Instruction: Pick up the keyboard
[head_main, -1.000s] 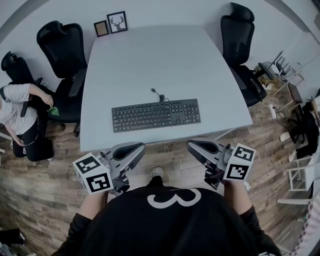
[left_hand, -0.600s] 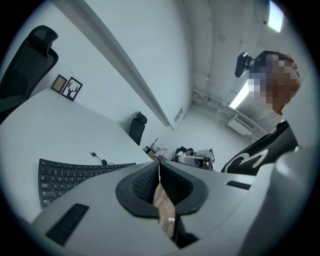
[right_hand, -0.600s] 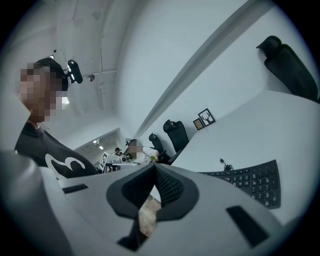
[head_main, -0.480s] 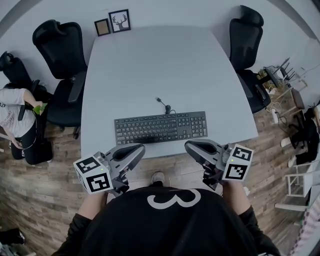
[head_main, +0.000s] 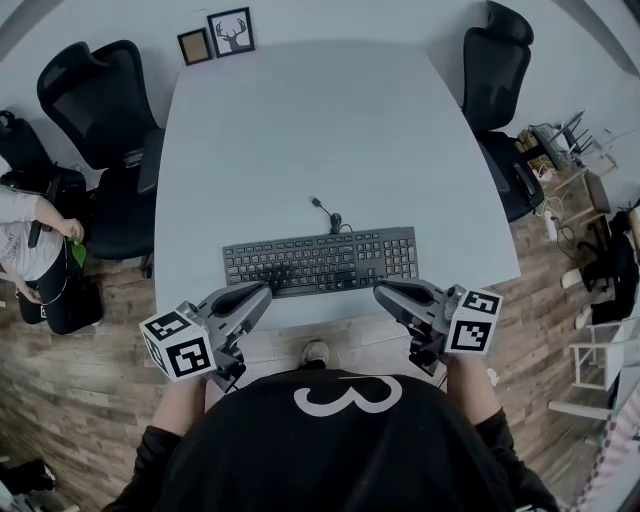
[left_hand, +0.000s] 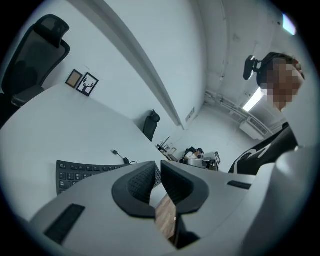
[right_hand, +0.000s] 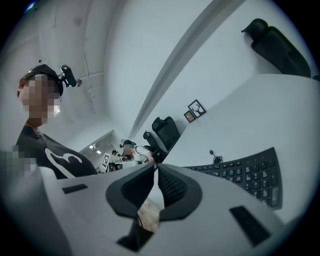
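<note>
Left claw (head_main: 264, 291) and right claw (head_main: 379, 291) have neared the keyboard's (head_main: 320, 263) front edge.

You moved left grey two-jaw gripper (head_main: 262, 291) and right grey two-jaw gripper (head_main: 381, 291) forward off brown wood-plank floor (head_main: 110, 350). Tips now at white table's (head_main: 300, 130) near edge, just short of black flat keyboard (head_main: 320, 263).

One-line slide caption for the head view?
Left gripper and right gripper, both shut and empty, close in front of the keyboard on the table.
</note>
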